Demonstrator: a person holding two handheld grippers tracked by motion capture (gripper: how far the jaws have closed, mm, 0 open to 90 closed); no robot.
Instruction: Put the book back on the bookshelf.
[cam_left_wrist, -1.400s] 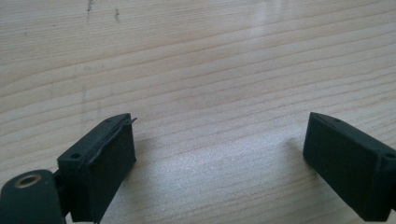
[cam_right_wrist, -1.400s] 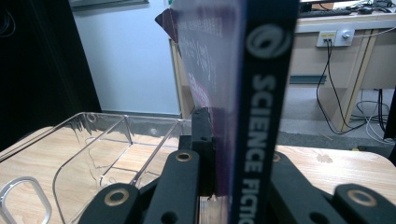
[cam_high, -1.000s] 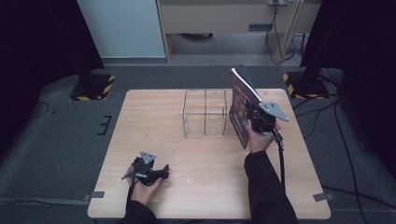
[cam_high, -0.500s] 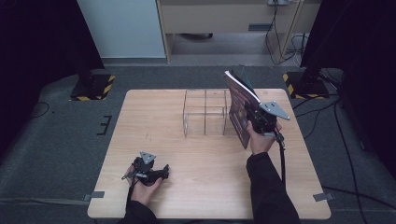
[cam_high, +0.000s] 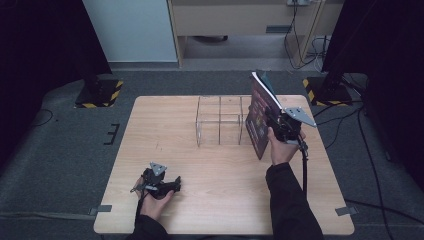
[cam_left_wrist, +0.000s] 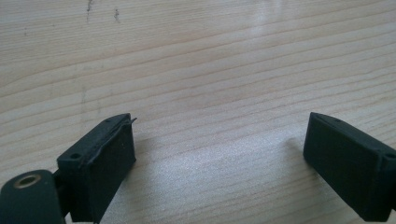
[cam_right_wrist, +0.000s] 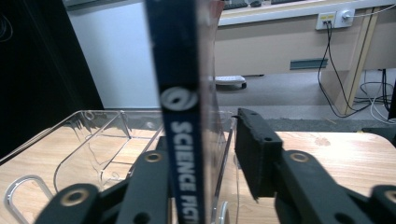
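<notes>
A book (cam_high: 259, 117) with a dark red cover and a blue spine (cam_right_wrist: 180, 93) stands upright on edge at the right end of a clear plastic rack (cam_high: 220, 120). My right gripper (cam_high: 271, 125) is at the book's right side, the book between its jaws. Those jaws have just been opening. In the right gripper view a gap shows between the right pad (cam_right_wrist: 254, 154) and the book, and the left pad is hidden behind the spine. My left gripper (cam_high: 169, 186) lies on the table near its front left, open (cam_left_wrist: 219, 158) over bare wood.
The rack (cam_right_wrist: 107, 140) has thin clear dividers and stands at the middle back of the wooden table (cam_high: 210, 200). Beyond the table's far edge are a white panel (cam_high: 130, 30), a wooden cabinet and cables on the floor.
The book's top has swayed slightly left and back at the rack's right end, with the right hand close by it. The left gripper has stayed where it was.
</notes>
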